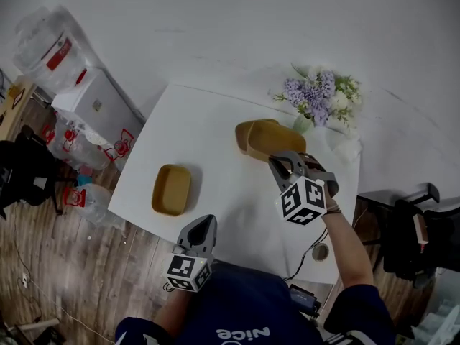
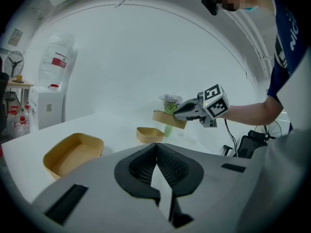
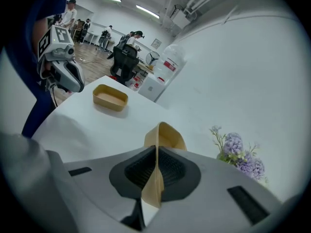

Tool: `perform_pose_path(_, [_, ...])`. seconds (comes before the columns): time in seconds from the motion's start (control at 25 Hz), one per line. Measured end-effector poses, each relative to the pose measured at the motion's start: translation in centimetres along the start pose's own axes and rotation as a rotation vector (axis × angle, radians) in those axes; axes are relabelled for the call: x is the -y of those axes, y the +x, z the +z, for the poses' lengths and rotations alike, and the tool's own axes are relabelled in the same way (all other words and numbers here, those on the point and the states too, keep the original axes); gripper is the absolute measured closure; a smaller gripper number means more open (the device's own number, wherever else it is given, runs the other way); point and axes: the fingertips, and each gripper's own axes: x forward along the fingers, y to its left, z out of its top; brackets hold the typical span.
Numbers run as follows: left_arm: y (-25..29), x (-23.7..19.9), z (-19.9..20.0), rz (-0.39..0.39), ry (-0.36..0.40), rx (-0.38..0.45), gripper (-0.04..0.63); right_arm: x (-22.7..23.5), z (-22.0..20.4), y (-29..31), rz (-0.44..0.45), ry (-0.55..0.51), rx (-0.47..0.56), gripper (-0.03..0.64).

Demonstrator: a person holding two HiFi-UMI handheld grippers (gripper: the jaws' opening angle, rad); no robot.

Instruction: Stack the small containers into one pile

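Three tan open containers are in play. One container (image 1: 171, 190) (image 2: 73, 152) (image 3: 110, 97) rests on the left part of the white table (image 1: 230, 207). A second container (image 1: 243, 134) (image 2: 149, 135) sits on the table near the flowers, partly hidden. My right gripper (image 1: 278, 161) (image 3: 156, 152) is shut on the wall of the third container (image 1: 277, 139) (image 3: 164, 134) (image 2: 169, 119) and holds it tilted in the air above the second. At the table's near edge my left gripper (image 1: 208, 221) (image 2: 156, 147) is shut with nothing in it.
A vase of purple and white flowers (image 1: 318, 95) (image 3: 238, 152) stands at the table's far right, close behind the held container. A water dispenser (image 1: 93, 103) and several bottles stand on the floor to the left. A black chair (image 1: 410, 236) is on the right.
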Motion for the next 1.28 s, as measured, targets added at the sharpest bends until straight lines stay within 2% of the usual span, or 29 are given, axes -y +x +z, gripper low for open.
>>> perform_pose_path(0.2, [1.2, -0.1, 0.3, -0.003, 0.032, -0.024, 0.577, 0.7, -1.4, 2.0, 0.007, -0.041, 0.051, 0.563])
perform_pose_path(0.48, [2.7, -0.7, 0.4, -0.01, 0.04, -0.064, 0.577, 2.4, -0.7, 4.7, 0.004, -0.145, 0.154, 0.563])
perform_pose_path(0.68, [4.4, -1.6, 0.9, -0.008, 0.069, -0.078, 0.577, 2.6, -1.7, 7.3, 0.024, -0.155, 0.156, 0.563])
perform_pose_path(0.88, [5.7, -2.6, 1.3, 0.004, 0.062, -0.091, 0.577, 1.9, -2.5, 9.3, 0.066, -0.171, 0.169, 0.563])
perform_pose_path(1.16, [6.6, -3.5, 0.0, 0.035, 0.05, -0.142, 0.577, 2.0, -4.1, 11.5, 0.074, -0.151, 0.165, 0.563])
perform_pose_path(1.28, [6.7, -3.7, -0.3, 0.045, 0.041, -0.151, 0.577, 1.6, -4.5, 11.7, 0.103, -0.177, 0.163, 0.563])
